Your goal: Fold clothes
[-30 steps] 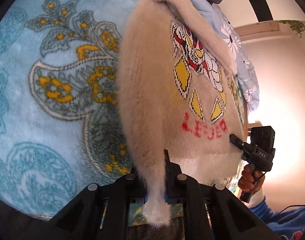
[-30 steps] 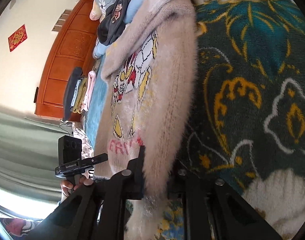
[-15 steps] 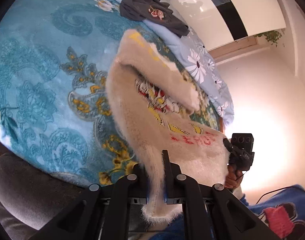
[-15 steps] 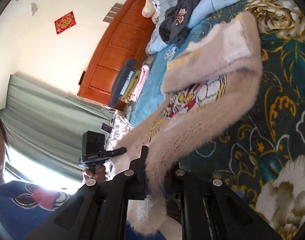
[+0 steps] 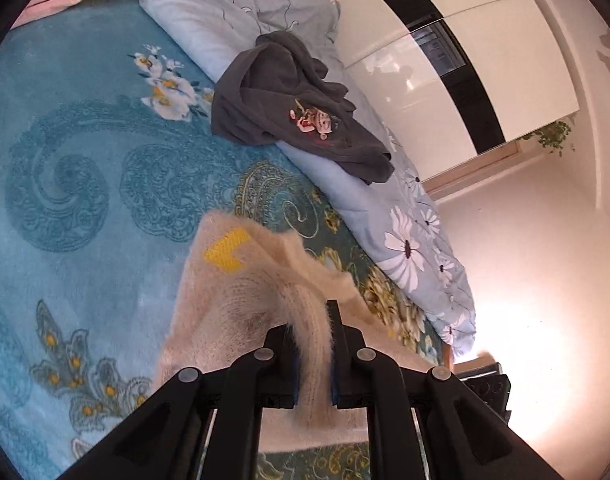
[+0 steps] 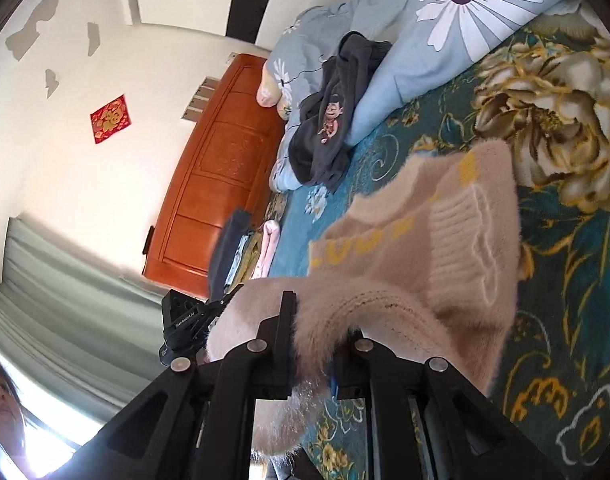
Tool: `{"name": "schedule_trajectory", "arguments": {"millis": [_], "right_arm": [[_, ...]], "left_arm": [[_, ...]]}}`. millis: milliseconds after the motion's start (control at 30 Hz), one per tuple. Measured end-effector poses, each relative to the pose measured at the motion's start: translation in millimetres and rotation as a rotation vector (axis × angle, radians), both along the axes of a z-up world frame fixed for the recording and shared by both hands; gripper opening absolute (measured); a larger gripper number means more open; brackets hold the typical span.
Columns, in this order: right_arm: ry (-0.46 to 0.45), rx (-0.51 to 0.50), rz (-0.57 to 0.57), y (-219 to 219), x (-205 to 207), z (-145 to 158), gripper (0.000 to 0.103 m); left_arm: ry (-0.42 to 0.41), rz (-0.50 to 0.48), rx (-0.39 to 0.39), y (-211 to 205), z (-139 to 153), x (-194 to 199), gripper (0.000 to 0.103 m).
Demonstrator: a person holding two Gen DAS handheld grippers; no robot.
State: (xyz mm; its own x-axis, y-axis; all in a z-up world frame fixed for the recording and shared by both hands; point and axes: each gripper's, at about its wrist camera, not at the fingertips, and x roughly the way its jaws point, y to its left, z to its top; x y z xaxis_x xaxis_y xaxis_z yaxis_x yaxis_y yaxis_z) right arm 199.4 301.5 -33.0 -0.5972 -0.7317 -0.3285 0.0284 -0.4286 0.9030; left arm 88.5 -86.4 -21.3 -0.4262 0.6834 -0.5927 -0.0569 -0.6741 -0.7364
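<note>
Both grippers are clamped on the fuzzy beige sweater (image 5: 241, 312): the left gripper (image 5: 313, 360) has a hem bunch pinched between its fingers, and the right gripper (image 6: 311, 356) is doing the same on the other side. The sweater sits on the blue-green floral blanket (image 5: 85, 184) near the bed edge closest to the person, with its far part doubled over so the yellow lettering shows on top, and the near edge is lifted off the blanket between the two grippers. Biggest risk I can see is that the knit is fluffy and slippery, so if one side gets pulled harder than the other, the pinch could slide off the fuzz and that corner would flop down crooked. Uneven height between the two grippers would also skew the fold line, and dragging instead of lifting could rumple the blanket and undo the doubled-over part. The dark grey shirt (image 5: 289, 108) is heaped on the pale blue flowered duvet (image 5: 385, 208) along the far edge, well apart, so it shouldn't snag. Containers: none in view, no basket or bin, just a small stack of clothes (image 6: 245, 248) by the wooden headboard (image 6: 217, 172).
</note>
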Motion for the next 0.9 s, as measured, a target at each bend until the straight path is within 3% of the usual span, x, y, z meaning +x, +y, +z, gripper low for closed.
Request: {"name": "schedule_trajectory", "arguments": {"millis": [167,233,267,333,467,633,867,900], "right_arm": [[-0.052,-0.037,-0.068,16,-12,-22,0.018],[-0.073,-0.052,-0.095,22,-17,-30,0.036],[-0.083,-0.060,-0.108,25,-19,-34,0.037],[-0.104,-0.075,-0.135,32,-24,-43,0.038],[-0.139,-0.097,-0.183,43,-32,-58,0.037],[-0.142,-0.065,-0.183,45,-38,-54,0.038],[-0.110,-0.001,-0.239,57,-36,-40,0.045],[-0.118,0.026,-0.256,60,-35,-39,0.047]], "left_arm": [[-0.061,0.020,-0.077,14,-32,-23,0.013],[-0.100,0.031,-0.075,16,-45,-29,0.015],[-0.111,0.033,-0.064,16,-50,-29,0.017],[-0.119,0.032,-0.036,17,-53,-30,0.024],[-0.104,0.030,0.046,12,-42,-26,0.059],[-0.048,0.047,0.044,6,-22,-22,0.064],[-0.100,0.109,-0.290,-6,-50,-15,0.064],[-0.102,0.101,-0.306,-6,-56,-13,0.064]]}}
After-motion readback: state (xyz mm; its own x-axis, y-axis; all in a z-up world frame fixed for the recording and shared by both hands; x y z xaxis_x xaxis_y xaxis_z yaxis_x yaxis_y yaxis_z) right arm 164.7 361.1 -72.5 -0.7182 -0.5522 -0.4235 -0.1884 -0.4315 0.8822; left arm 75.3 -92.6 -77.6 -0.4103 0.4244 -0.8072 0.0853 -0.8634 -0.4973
